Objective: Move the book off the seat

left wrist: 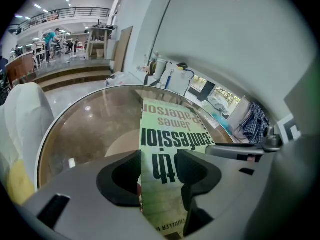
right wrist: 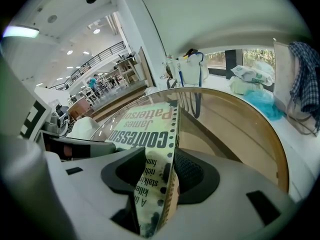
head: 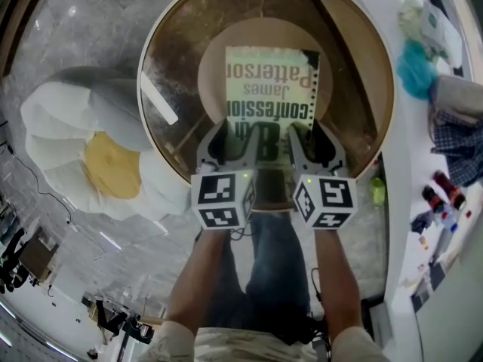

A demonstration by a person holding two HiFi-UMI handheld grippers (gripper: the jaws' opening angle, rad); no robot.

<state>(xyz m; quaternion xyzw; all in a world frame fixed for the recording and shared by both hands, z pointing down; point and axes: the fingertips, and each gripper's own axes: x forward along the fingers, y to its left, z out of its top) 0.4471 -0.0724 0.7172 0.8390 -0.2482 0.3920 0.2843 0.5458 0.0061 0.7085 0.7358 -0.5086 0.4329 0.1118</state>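
Note:
The book (head: 272, 89), a pale green paperback with large dark lettering, is over the round glass table (head: 386, 74), its far end toward the table's middle. My left gripper (head: 230, 143) is shut on its near left corner and my right gripper (head: 308, 143) on its near right corner. In the left gripper view the book (left wrist: 170, 134) runs out from between the jaws of the left gripper (left wrist: 159, 171). In the right gripper view the book's edge (right wrist: 150, 134) is pinched in the right gripper (right wrist: 161, 171). I cannot tell whether the book touches the glass.
A white daisy-shaped seat (head: 90, 149) with a yellow centre stands on the floor left of the table. A white counter along the right holds a teal object (head: 415, 66), a plaid cloth (head: 456, 138) and small items. The person's jeans-clad legs (head: 275, 262) are below the grippers.

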